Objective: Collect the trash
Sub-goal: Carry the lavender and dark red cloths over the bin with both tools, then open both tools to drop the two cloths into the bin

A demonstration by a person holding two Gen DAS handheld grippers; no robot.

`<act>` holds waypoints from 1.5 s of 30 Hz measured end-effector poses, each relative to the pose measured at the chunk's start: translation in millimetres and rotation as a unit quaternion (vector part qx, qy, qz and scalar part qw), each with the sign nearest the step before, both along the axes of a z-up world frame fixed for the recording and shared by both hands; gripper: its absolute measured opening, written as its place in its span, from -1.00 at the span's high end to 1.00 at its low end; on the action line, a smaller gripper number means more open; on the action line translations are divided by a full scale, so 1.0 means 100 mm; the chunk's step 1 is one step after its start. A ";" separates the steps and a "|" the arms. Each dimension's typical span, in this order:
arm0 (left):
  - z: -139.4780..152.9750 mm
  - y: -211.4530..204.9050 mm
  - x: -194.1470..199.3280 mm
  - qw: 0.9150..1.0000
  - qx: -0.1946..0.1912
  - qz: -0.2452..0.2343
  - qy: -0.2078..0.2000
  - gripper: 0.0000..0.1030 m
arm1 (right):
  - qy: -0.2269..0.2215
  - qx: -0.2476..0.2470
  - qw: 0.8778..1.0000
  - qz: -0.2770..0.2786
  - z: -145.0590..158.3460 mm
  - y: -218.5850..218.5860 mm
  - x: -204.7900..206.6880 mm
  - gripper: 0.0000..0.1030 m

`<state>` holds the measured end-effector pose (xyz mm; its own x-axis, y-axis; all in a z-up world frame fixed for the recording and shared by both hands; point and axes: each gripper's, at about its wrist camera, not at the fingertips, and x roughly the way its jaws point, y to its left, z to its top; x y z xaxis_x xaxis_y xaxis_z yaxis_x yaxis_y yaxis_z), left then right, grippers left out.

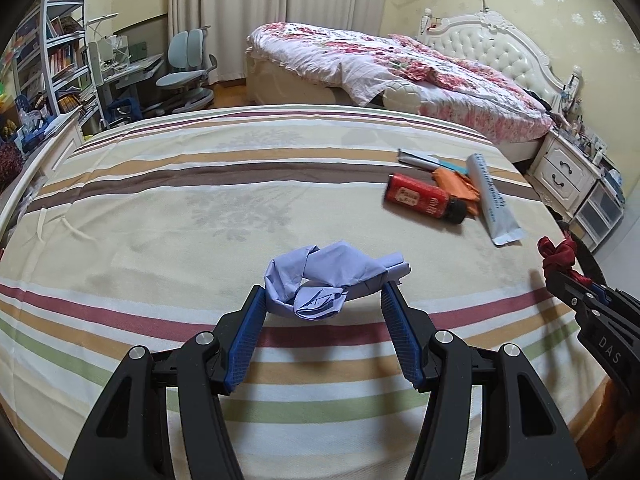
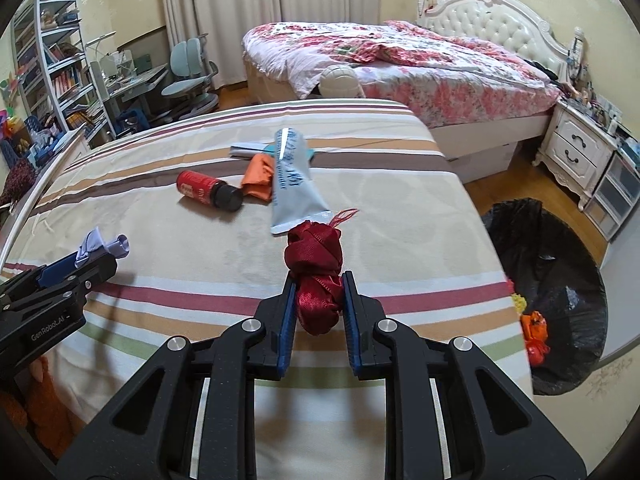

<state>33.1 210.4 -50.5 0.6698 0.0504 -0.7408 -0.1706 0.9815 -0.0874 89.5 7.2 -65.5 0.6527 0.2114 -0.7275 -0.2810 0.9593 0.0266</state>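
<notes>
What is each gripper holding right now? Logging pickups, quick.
Left gripper: closed on the crumpled blue paper.
Right gripper: closed on the red ribbon bundle.

At lower centre the left gripper clamps a crumpled pale-blue paper over the striped bedsheet. At the right edge the right gripper pinches a red ribbon. Upper right lie a red bottle, an orange wrapper and a white tube.
</notes>
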 end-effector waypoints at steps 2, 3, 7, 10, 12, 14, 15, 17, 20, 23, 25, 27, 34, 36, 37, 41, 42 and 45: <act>0.02 -0.06 -0.01 1.000 -0.001 -0.006 -0.005 -0.13 | -0.003 0.000 1.000 -0.007 0.02 -0.07 -0.01 0.60; 0.04 -0.10 -0.01 1.000 -0.001 -0.010 -0.007 -0.13 | -0.005 0.000 1.000 -0.011 0.03 -0.10 -0.02 0.60; 0.10 -0.28 0.01 0.999 -0.002 -0.030 -0.016 -0.13 | -0.012 0.001 1.000 -0.026 0.06 -0.26 -0.03 0.60; 0.17 -0.44 0.03 0.999 -0.001 -0.047 -0.024 -0.13 | -0.018 0.000 0.999 -0.040 0.10 -0.40 -0.04 0.60; 0.21 -0.56 0.05 0.998 0.001 -0.061 -0.030 -0.13 | -0.023 0.000 0.998 -0.050 0.12 -0.49 -0.05 0.60; 0.25 -0.73 0.08 0.996 0.003 -0.077 -0.036 -0.13 | -0.028 0.000 0.998 -0.061 0.15 -0.61 -0.04 0.60; 0.26 -0.81 0.09 0.996 0.003 -0.084 -0.038 -0.13 | -0.031 -0.001 0.997 -0.067 0.16 -0.66 -0.04 0.60; 0.31 -0.98 0.12 0.994 0.004 -0.102 -0.044 -0.13 | -0.035 -0.001 0.996 -0.081 0.19 -0.79 -0.03 0.60; 0.36 -1.23 0.16 0.990 0.006 -0.128 -0.055 -0.13 | -0.039 -0.002 0.994 -0.102 0.21 -0.99 0.00 0.60; 0.38 -1.49 0.22 0.986 0.007 -0.153 -0.062 -0.13 | -0.042 -0.003 0.992 -0.122 0.21 -1.20 0.04 0.60; 0.40 -1.68 0.27 0.983 0.006 -0.170 -0.066 -0.13 | -0.044 -0.004 0.990 -0.134 0.22 -1.33 0.07 0.60; 0.40 -1.84 0.31 0.980 0.006 -0.184 -0.069 -0.13 | -0.045 -0.005 0.989 -0.144 0.21 -1.44 0.10 0.60; 0.37 -2.31 0.51 0.973 0.008 -0.217 -0.075 -0.13 | -0.042 -0.002 0.983 -0.177 0.17 -1.80 0.22 0.60; 0.34 -2.43 0.58 0.972 0.012 -0.223 -0.072 -0.13 | -0.040 0.000 0.982 -0.184 0.14 -1.90 0.26 0.59; 0.32 -2.48 0.62 0.972 0.015 -0.226 -0.070 -0.13 | -0.038 0.001 0.981 -0.188 0.12 -1.94 0.28 0.59; 0.26 -2.62 0.71 0.971 0.023 -0.232 -0.061 -0.13 | -0.031 0.008 0.980 -0.197 0.06 -2.08 0.34 0.59; 0.24 -2.65 0.74 0.970 0.026 -0.233 -0.058 -0.13 | -0.030 0.009 0.980 -0.199 0.05 -2.10 0.35 0.59; 0.18 -2.72 0.80 0.970 0.032 -0.235 -0.050 -0.13 | -0.026 0.014 0.979 -0.202 0.01 -2.17 0.39 0.59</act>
<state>113.4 -61.6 -32.2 0.6980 -0.2339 -0.6768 0.3035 0.9527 -0.0163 128.4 -209.4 -64.0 0.7231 -0.0517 -0.6888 0.1186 0.9917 0.0501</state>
